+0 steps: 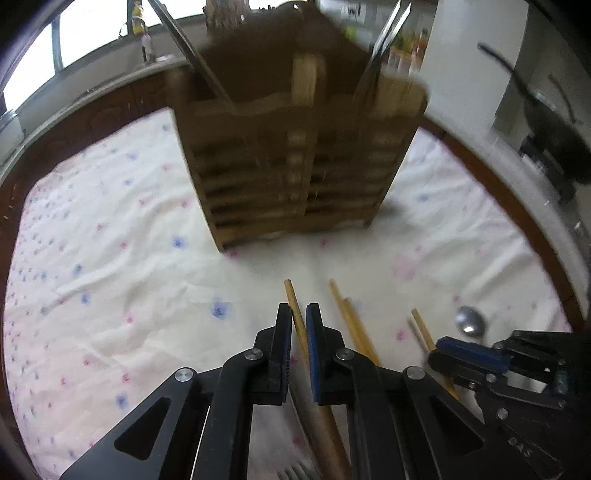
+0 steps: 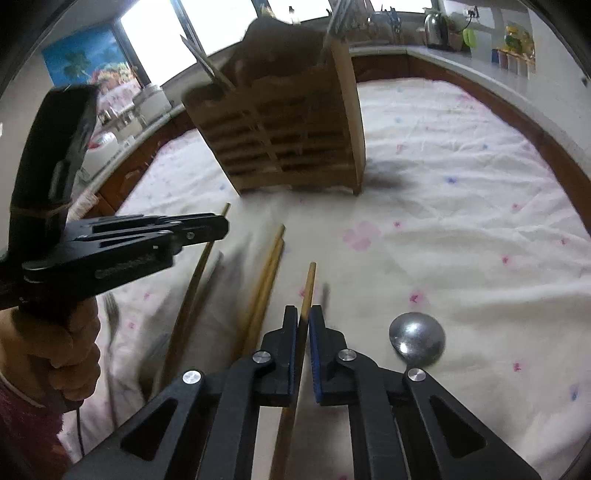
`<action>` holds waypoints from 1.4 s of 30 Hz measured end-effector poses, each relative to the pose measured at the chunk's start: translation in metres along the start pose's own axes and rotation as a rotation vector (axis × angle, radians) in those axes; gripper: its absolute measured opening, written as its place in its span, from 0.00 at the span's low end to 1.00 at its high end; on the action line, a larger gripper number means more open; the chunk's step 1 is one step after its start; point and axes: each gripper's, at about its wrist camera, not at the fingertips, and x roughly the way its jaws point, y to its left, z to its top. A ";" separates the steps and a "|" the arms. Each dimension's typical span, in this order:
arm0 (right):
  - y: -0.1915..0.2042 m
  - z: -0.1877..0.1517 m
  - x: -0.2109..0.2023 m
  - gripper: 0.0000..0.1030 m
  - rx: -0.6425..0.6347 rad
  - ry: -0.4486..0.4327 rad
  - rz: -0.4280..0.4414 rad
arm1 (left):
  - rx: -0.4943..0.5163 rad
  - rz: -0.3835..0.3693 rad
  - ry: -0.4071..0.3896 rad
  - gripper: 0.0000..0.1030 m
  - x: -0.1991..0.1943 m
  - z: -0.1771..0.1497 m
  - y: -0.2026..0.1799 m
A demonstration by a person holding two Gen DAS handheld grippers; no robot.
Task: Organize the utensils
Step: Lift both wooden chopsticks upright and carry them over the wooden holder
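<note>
A slatted wooden utensil holder stands on the flowered cloth, with metal utensils and wooden sticks poking out of its top. My left gripper is shut on a wooden chopstick, which hangs tilted above the cloth. My right gripper is shut on another chopstick. A pair of chopsticks lies between the two grippers. A metal spoon lies bowl-down to the right of my right gripper.
A fork lies on the cloth under the left gripper, beside a person's hand. The white flowered cloth covers a brown table. Behind it a counter carries a kettle and jars. A dark pan sits at the right in the left wrist view.
</note>
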 end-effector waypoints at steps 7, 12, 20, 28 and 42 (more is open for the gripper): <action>0.013 0.014 -0.062 0.05 -0.005 -0.138 0.058 | -0.083 -0.074 -0.161 0.05 -0.083 -0.014 0.012; 0.027 0.018 -0.101 0.05 -0.027 -0.237 0.082 | -0.129 -0.101 -0.263 0.04 -0.148 -0.044 0.027; 0.040 0.019 -0.141 0.05 -0.058 -0.325 0.085 | -0.160 -0.110 -0.353 0.03 -0.205 -0.086 0.032; 0.041 0.016 -0.154 0.05 -0.060 -0.348 0.087 | -0.171 -0.117 -0.396 0.03 -0.227 -0.101 0.029; 0.033 0.035 -0.166 0.05 -0.055 -0.390 0.087 | -0.176 -0.107 -0.480 0.03 -0.250 -0.092 0.032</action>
